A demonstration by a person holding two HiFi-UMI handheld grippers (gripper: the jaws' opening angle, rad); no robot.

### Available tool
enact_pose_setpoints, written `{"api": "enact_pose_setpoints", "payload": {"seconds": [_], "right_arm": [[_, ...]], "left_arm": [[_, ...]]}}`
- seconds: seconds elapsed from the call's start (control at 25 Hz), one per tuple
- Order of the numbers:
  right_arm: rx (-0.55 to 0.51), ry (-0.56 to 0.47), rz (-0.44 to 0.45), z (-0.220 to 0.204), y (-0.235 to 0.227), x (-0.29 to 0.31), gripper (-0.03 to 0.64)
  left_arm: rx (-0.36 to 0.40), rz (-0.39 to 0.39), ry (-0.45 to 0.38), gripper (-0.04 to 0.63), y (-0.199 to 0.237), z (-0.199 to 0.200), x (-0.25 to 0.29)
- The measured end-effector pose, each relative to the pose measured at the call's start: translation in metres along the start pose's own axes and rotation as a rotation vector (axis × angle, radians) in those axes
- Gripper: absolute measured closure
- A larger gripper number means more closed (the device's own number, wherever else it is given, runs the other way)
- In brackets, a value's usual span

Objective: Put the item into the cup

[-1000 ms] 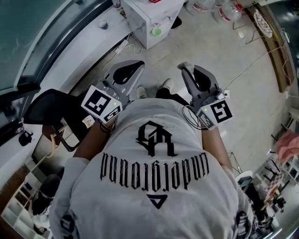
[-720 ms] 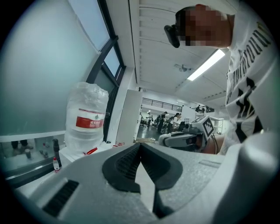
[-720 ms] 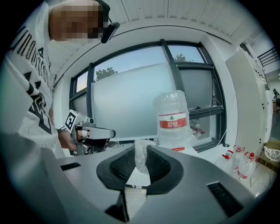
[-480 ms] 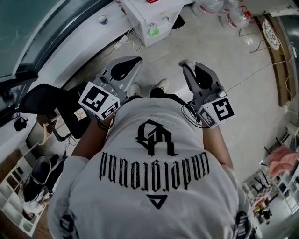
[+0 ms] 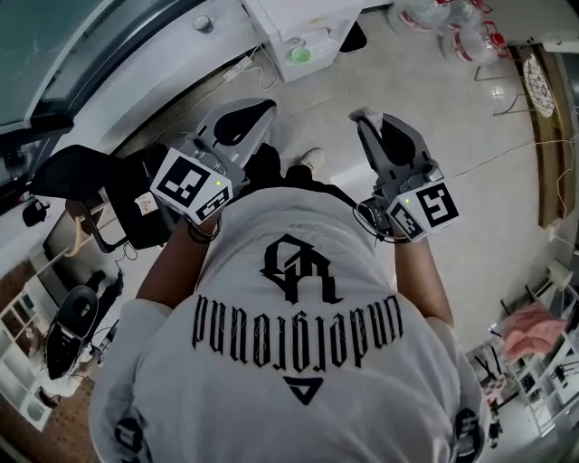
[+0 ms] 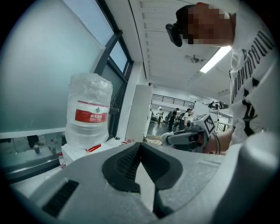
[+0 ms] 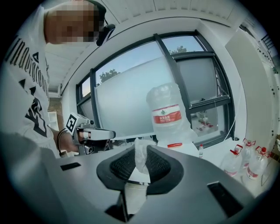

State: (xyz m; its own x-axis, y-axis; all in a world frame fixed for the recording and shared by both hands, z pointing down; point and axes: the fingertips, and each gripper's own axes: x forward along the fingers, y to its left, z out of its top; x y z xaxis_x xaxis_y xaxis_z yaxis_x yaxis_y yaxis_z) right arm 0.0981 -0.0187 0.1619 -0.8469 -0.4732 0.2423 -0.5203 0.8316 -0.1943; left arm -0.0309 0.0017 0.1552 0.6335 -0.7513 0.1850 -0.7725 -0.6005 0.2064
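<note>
A soft white item (image 7: 140,162) is pinched between the jaws of the right gripper (image 7: 141,149). A bit of it is left sticking out past the tips. The left gripper (image 6: 140,144) is closed, jaw on jaw, and nothing is held in it.

No cup is seen close to either gripper. A small green round thing (image 5: 301,54) is seen well ahead of both grippers, on a white cabinet (image 5: 271,27). It may be the cup, but that cannot be told.

The item is thin and floppy, so it could be pulled loose if it is brushed on something or swung fast. If it is let go too early, or off to one side of the cup, it could be dropped on the floor. The big water jug (image 7: 168,116) ahead of the right gripper could also be bumped.
</note>
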Motion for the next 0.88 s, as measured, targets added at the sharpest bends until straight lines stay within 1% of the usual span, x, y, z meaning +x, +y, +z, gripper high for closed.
{"api": "enact_pose_setpoints", "payload": {"seconds": [0.4,0.64,0.8,0.88], "right_arm": [[0.02,0.017,0.003,-0.003,-0.012,0.02,0.557],[0.026,0.05,-0.002,-0.013,-0.018,0.043,0.557],[0.011,0.084,-0.008,-0.022,-0.03,0.064,0.557],[0.018,0.098,-0.009,-0.029,-0.035,0.076,0.557]], "left_arm": [[-0.009,-0.018,0.011,0.581,0.018,-0.007,0.017],[-0.022,-0.031,0.026,0.581,0.042,-0.018,0.025],[0.007,-0.038,0.059,0.581,0.063,-0.031,0.036],[-0.002,-0.037,0.071,0.581,0.074,-0.039,0.041]]}}
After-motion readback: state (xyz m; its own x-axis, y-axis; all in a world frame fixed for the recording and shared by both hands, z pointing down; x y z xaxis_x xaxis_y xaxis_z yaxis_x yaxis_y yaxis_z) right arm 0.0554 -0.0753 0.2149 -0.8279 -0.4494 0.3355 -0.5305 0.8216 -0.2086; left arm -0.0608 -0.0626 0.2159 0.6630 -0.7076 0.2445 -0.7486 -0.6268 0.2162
